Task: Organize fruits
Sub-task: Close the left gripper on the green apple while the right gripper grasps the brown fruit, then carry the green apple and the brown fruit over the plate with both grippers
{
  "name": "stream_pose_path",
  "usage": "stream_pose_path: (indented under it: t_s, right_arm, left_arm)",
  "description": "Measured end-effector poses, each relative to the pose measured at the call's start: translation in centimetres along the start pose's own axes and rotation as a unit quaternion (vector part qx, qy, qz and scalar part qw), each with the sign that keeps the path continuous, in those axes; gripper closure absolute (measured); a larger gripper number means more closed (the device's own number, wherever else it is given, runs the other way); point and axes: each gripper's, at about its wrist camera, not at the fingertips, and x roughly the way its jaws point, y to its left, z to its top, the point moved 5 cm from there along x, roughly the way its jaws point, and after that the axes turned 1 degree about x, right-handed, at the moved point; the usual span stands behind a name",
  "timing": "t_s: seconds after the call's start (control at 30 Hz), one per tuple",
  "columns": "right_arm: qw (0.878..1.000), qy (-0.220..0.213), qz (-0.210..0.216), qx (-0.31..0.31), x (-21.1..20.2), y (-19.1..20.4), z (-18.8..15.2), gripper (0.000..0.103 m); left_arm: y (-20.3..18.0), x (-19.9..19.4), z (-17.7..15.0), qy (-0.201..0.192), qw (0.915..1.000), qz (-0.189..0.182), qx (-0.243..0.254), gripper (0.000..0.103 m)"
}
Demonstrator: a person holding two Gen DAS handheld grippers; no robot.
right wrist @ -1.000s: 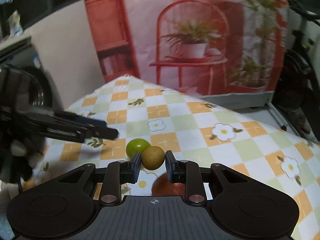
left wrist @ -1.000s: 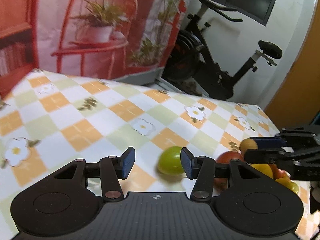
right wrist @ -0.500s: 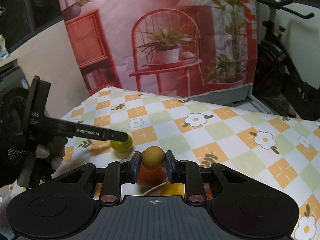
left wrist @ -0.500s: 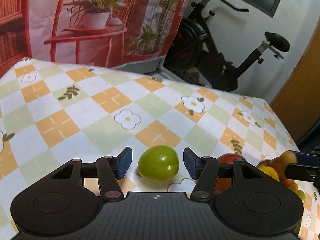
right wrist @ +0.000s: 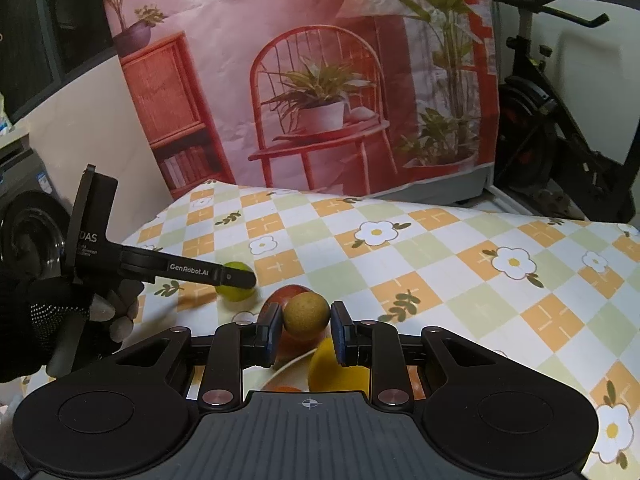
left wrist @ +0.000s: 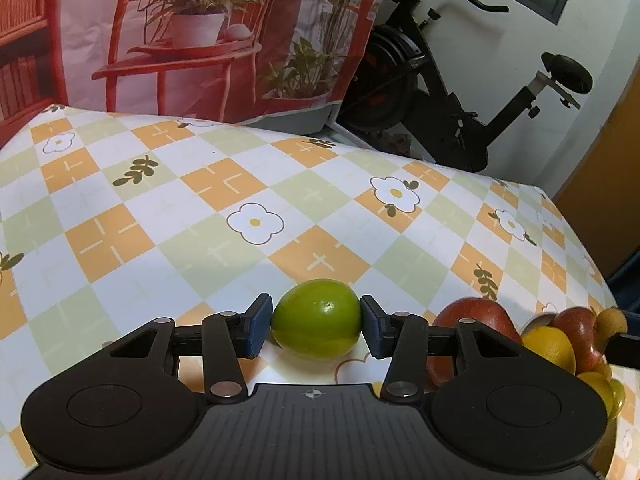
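Note:
A green fruit (left wrist: 317, 318) lies on the checked tablecloth between the fingers of my left gripper (left wrist: 316, 326), whose pads touch both its sides. In the right wrist view the same green fruit (right wrist: 236, 298) shows partly behind the left gripper's finger (right wrist: 208, 273). My right gripper (right wrist: 306, 330) is shut on a small round brown fruit (right wrist: 306, 317) and holds it above a white plate (right wrist: 290, 366) with a yellow fruit (right wrist: 334, 372). A red apple (left wrist: 470, 318) sits beside the plate of piled fruit (left wrist: 560, 344).
The tablecloth (left wrist: 200, 216) spreads far and left. A printed backdrop (right wrist: 320, 80) and an exercise bike (left wrist: 460, 112) stand behind the table. The table's right edge (left wrist: 592, 264) is close to the plate.
My left gripper has moved in around the green fruit and closed on it. My right gripper has lifted the brown fruit and carried it over the plate.

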Motion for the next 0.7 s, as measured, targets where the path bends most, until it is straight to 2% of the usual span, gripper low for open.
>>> stream_pose_path:
  t_s: [0.3, 0.7]
  right_arm:
    - [1.000, -0.015, -0.007, 0.017, -1.6, -1.0, -0.8, 0.079]
    - [0.998, -0.034, -0.016, 0.042, -5.2, -2.2, -3.8, 0.079]
  left_arm:
    - [-0.9, -3.2, -0.4, -0.023, 0.9994, 0.011, 0.024, 0.053]
    - [-7.8, -8.6, -3.1, -0.046, 0.9941, -0.056, 0.080, 0.053]
